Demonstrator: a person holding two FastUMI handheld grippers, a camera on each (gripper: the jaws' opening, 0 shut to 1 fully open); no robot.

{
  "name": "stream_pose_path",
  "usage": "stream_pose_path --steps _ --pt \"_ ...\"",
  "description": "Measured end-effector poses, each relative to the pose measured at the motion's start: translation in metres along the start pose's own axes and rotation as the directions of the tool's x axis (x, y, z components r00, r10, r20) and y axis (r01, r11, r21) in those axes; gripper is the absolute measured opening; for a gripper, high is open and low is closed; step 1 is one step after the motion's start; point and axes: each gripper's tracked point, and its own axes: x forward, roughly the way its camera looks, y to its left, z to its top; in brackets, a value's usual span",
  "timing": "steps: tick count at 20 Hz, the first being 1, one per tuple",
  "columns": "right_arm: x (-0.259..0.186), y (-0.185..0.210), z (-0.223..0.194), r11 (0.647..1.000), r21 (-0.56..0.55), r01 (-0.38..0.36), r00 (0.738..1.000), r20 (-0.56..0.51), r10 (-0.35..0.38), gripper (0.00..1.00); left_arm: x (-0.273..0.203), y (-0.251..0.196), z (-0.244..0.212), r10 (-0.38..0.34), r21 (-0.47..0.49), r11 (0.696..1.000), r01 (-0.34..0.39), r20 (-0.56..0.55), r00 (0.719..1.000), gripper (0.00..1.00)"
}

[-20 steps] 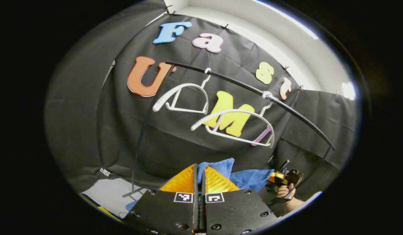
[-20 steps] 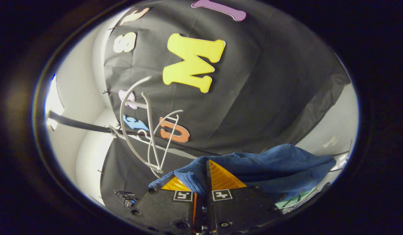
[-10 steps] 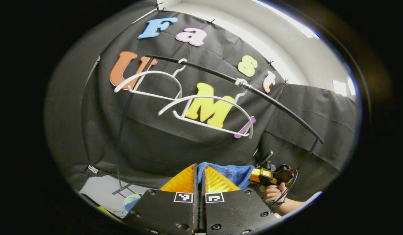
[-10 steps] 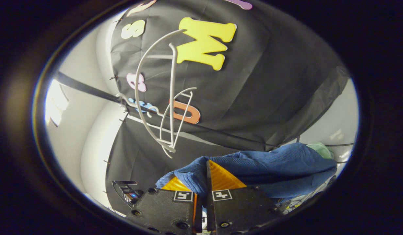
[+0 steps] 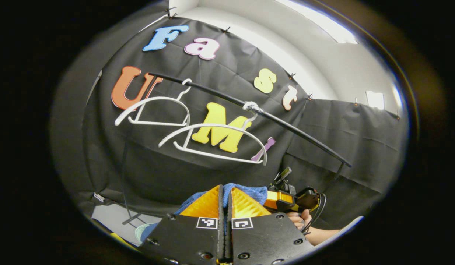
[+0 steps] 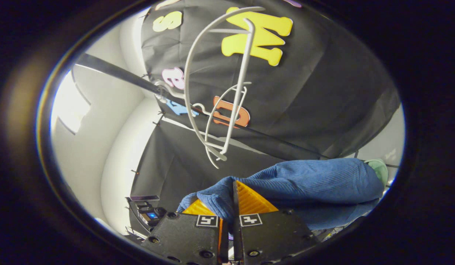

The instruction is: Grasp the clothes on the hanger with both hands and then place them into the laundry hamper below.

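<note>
A: Garment (image 6: 308, 184) hung off the hangers (image 5: 209, 138), pinched by left gripper (image 5: 225, 200) and right gripper (image 6: 231, 206).
B: Risk: uneven lowering might snag, missing the hamper.

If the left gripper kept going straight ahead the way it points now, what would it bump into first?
Beyond the blue garment already pinched in the left gripper, probably the black cloth wall below the white hangers; depth is hard to judge.
</note>
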Motion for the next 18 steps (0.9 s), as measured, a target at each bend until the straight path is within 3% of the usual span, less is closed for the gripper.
stream_pose_path --steps 3,10,17,18 --pt "0.010 -0.022 -0.006 0.999 0.026 0.038 0.999 -0.022 -0.037 0.08 0.008 0.012 -0.019 0.037 0.023 0.999 -0.036 -0.043 0.998 0.00" --pt "0.031 -0.093 -0.019 0.986 0.108 0.126 0.990 -0.076 -0.118 0.08 0.031 0.054 -0.065 0.102 -0.022 0.994 -0.105 -0.132 0.986 0.00" --pt "0.041 -0.184 -0.023 0.938 0.158 0.308 0.948 -0.136 -0.288 0.08 0.051 0.101 -0.139 0.175 -0.071 0.977 -0.201 -0.273 0.946 0.00" --pt "0.044 -0.193 -0.025 0.930 0.159 0.332 0.940 -0.140 -0.312 0.12 0.051 0.108 -0.149 0.187 -0.071 0.974 -0.216 -0.292 0.938 0.00"
